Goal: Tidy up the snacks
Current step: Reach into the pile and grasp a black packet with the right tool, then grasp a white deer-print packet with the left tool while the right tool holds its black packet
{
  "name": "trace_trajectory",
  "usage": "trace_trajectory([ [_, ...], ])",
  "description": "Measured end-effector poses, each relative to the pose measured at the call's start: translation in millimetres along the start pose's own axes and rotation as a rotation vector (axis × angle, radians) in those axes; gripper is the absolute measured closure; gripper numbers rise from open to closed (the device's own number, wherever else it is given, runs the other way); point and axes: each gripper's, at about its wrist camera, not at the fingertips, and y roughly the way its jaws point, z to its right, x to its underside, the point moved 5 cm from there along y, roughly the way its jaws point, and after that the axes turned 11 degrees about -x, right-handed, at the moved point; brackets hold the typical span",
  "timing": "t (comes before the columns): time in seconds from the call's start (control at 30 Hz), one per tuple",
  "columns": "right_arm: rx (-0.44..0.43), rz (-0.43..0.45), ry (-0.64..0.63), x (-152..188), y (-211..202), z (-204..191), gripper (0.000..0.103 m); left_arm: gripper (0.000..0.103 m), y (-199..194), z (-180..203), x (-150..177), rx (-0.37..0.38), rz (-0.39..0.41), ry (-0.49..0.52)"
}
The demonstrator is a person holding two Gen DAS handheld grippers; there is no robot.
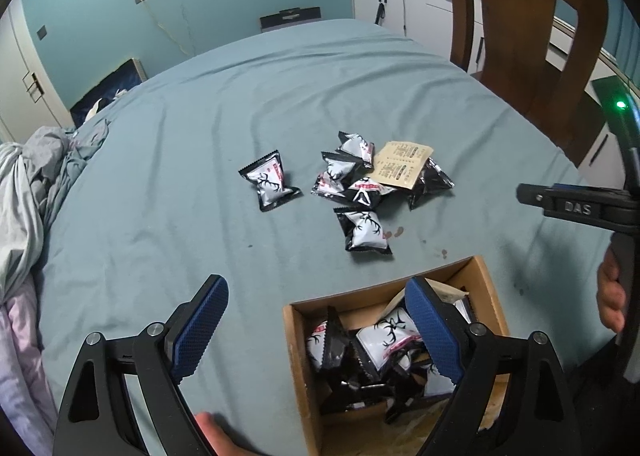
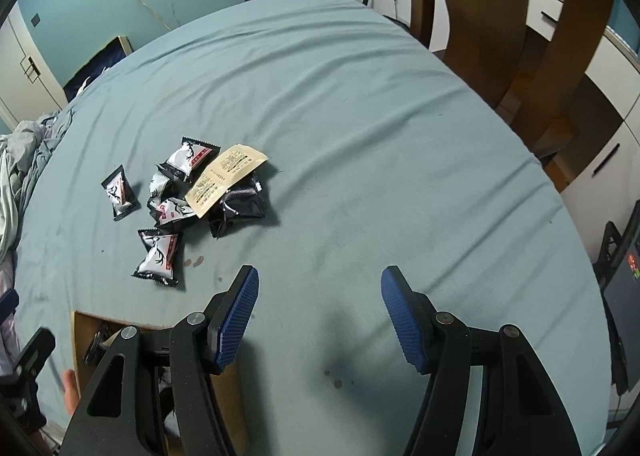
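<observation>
Several black-and-white snack packets with an antler print lie on the teal bed sheet [image 1: 280,88]: one apart [image 1: 270,185], a pile [image 1: 348,176] with a beige sachet [image 1: 402,169] on it, and one nearer the box [image 1: 365,231]. A cardboard box [image 1: 298,360] holds several more packets [image 1: 384,340]. My left gripper [image 1: 316,320] is open and empty, its right finger over the box. My right gripper [image 2: 320,316] is open and empty above bare sheet, right of the box [image 2: 80,332]. The pile [image 2: 176,192] and beige sachet [image 2: 224,178] show in the right wrist view.
A wooden chair [image 1: 524,28] stands at the bed's right edge. Crumpled bedding [image 1: 36,184] lies at the left. White cabinets [image 1: 404,0] stand behind. The right gripper's body [image 1: 580,208] shows at the right edge of the left wrist view.
</observation>
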Motion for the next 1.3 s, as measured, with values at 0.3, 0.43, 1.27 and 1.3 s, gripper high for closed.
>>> trace_trajectory([
  [0.3,-0.091,-0.038,-0.004,-20.8,25.1,-4.6,0.040,0.011,9.6,-2.2,-1.1,0.008,-0.033,-0.016],
  [0.43,-0.103,-0.075,-0.057,-26.4,42.2,-17.9,0.040,0.011,16.7,-6.7,-1.0,0.030,-0.064,-0.041],
  [1.27,-0.109,-0.223,-0.171,-64.6,171.6,-43.9,0.057,0.011,57.2,17.3,-19.5,0.094,-0.104,-0.014],
  [1.3,-0.112,-0.213,-0.166,-63.6,170.9,-43.8,0.058,0.011,60.7,19.5,-24.4,0.102,-0.104,-0.006],
])
